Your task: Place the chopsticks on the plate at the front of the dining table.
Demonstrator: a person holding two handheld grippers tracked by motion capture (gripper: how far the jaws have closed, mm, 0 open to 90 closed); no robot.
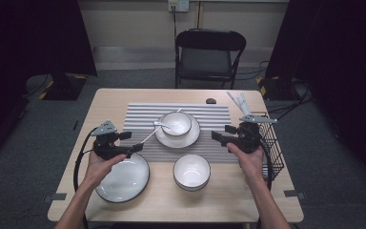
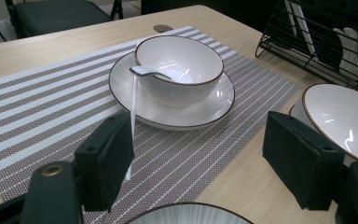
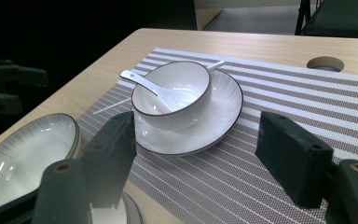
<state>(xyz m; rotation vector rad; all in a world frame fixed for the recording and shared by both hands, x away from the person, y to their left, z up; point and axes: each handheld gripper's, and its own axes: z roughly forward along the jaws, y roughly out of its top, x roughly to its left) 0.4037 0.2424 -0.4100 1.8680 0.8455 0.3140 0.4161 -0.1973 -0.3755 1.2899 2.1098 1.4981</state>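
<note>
1. The wooden table (image 1: 228,200) lies under both claws; no brand, label or writing on it can be read.
2. The striped placemat (image 1: 143,114) spreads between the two claws and ahead of them.
3. The wire rack (image 1: 272,143) stands just beside the right gripper, on its outer side; white sticks rise from its far end.
4. The large dark-rimmed plate (image 1: 124,181) lies directly below the left gripper, toward the person.
5. The saucer (image 1: 190,138) sits on the placemat, ahead of both sets of jaws, midway between the claws.
6. The empty bowl (image 1: 191,171) rests on bare wood, inward of the right gripper and nearer the person.
7. The bowl on the saucer (image 2: 182,70) stands in front of both claws, well apart from them.
8. The left gripper (image 1: 132,141) hovers with its jaws spread wide, holding nothing.
9. The right gripper (image 1: 220,133) likewise has its jaws parted and empty.
10. The white spoon (image 3: 144,84) leans in the bowl on the saucer, its handle over the rim.
</note>
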